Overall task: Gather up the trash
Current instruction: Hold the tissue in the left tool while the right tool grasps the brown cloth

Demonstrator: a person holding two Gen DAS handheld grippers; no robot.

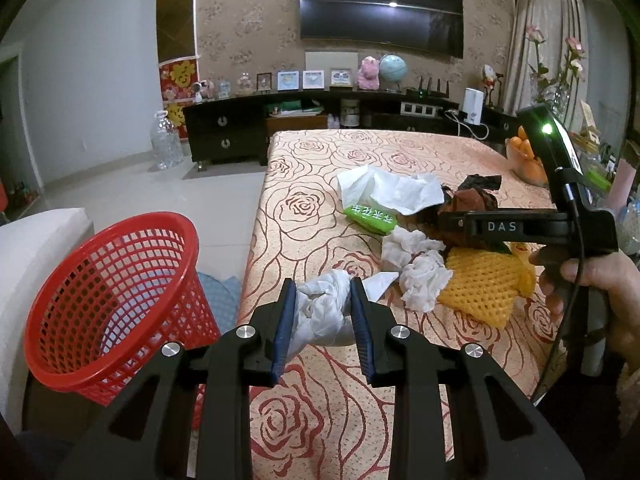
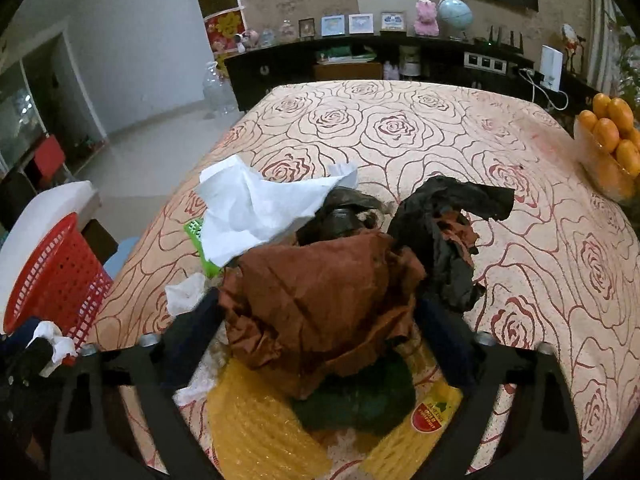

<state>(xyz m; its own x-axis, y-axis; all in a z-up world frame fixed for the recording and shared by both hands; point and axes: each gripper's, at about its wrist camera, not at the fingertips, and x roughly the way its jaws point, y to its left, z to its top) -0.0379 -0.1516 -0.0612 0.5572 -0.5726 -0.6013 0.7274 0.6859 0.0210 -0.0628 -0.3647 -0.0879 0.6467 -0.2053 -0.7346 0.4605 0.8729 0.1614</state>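
Note:
My left gripper [image 1: 323, 286] is shut on a crumpled white tissue wad [image 1: 320, 318], held above the near edge of the rose-patterned table [image 1: 344, 408]. Left of it, off the table's side, stands a red mesh basket [image 1: 112, 300] [image 2: 56, 280], tilted towards me. My right gripper [image 2: 318, 300] [image 1: 436, 220] reaches into the trash pile, and its pads press a crumpled brown paper [image 2: 320, 300] from both sides. Around that lie a black plastic scrap [image 2: 448, 240], a flat white tissue [image 2: 260, 208], a green packet [image 1: 370, 218], crumpled tissues [image 1: 420, 270] and a yellow foam net [image 1: 480, 284].
A bowl of oranges [image 2: 612, 140] sits at the table's right edge. A person's hand [image 1: 592, 280] holds the right gripper's handle. Beyond the table are a dark cabinet [image 1: 224, 136] and a big water bottle [image 1: 164, 140] on the floor. A white cushion [image 1: 28, 248] lies behind the basket.

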